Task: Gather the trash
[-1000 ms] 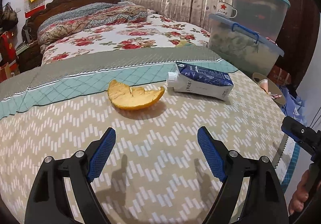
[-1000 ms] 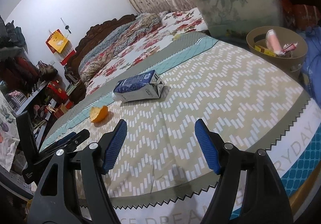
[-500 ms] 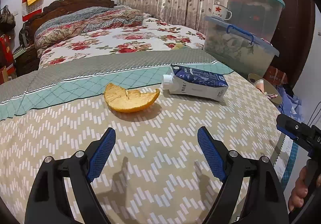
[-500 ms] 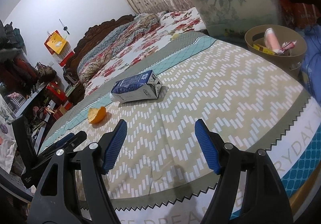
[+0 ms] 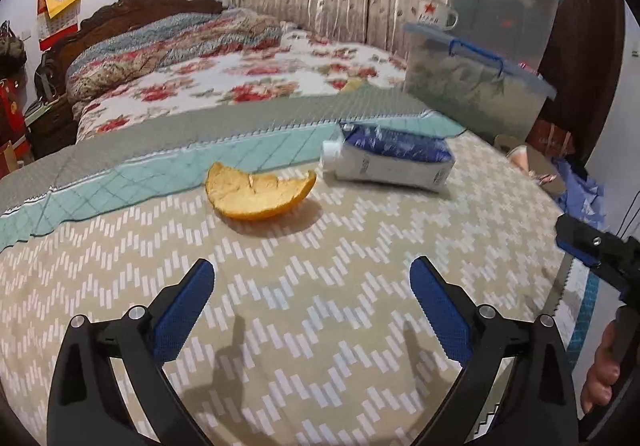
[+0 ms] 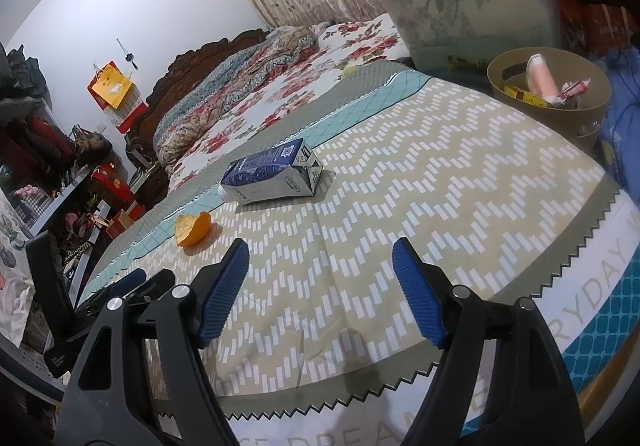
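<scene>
Trash lies uncollected on a zigzag-patterned bedspread [image 5: 320, 326]. In the left wrist view, a curled orange peel [image 5: 258, 196] sits left of centre, just beside a blue-and-white carton [image 5: 390, 162] lying on its side at centre right. The left gripper [image 5: 312, 292] hangs spread and empty at the bottom of the frame, short of the peel. In the right wrist view, the peel appears at lower left and the carton at centre, while a tan bin [image 6: 548, 94] already holding wrappers stands at upper right, off the bed's edge. The right gripper [image 6: 320, 268] is likewise splayed wide, grasping nothing. The peel looks thin and brittle; a hard pinch could likely tear it, or the fingers might snag the soft cover. The carton's broad, slick faces may slip from a shallow grip, and any leftover liquid could spill through its capped spout.
</scene>
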`<state>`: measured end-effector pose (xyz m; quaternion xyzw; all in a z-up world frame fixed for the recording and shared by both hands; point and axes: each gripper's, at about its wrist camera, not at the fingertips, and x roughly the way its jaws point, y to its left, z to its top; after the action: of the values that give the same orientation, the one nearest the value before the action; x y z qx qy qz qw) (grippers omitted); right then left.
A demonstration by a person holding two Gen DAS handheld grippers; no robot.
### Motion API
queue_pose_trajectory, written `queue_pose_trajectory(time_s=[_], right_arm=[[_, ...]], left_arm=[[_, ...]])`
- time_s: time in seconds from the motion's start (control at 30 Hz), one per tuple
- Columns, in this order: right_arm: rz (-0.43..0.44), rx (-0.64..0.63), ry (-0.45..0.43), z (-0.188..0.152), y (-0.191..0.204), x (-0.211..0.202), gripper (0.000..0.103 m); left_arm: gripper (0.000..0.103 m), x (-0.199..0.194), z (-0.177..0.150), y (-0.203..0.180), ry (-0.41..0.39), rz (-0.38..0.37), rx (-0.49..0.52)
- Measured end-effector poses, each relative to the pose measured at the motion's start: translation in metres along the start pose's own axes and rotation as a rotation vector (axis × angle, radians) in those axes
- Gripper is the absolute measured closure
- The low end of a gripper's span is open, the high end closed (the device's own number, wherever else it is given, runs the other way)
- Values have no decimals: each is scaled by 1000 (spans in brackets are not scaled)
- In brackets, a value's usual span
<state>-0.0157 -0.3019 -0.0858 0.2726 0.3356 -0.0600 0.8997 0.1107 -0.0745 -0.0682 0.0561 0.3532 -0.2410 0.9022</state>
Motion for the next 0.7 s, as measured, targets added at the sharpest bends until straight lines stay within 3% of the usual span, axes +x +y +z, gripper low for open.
queue_pose_trajectory(time_s=[0.37,0.7], right_arm=[[2,-5,11,-1,1,1,28],[4,-9,28,-1,2,7,28]], left_arm=[[9,-11,-1,4,-78,-8,-35],[9,-7,3,17,-19,52,-68]])
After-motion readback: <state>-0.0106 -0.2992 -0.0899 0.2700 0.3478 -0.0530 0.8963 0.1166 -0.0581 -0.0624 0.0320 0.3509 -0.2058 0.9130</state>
